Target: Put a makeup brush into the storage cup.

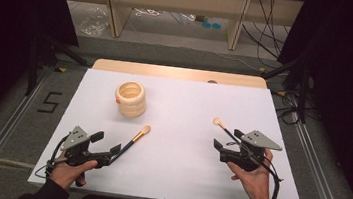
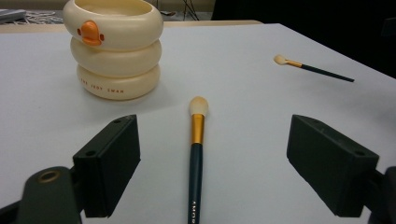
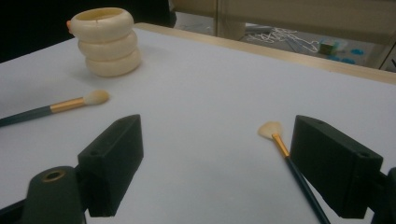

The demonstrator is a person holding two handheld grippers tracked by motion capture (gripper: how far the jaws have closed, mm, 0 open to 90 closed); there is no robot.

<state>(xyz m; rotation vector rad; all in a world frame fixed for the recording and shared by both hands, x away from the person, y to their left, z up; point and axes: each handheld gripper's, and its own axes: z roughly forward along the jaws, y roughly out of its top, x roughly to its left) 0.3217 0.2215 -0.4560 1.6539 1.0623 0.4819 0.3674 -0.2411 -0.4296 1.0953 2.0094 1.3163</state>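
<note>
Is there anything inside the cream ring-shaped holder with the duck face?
Nothing rises above the rim of the cream holder. Its upper inner wall looks bare, but its own wall covers the bottom. Both brushes lie on the table.

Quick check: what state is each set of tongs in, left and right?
Left tongs: open, holding nothing; a brush lies on the table between the jaws.
Right tongs: open, holding nothing; the fan brush lies by one jaw.
</note>
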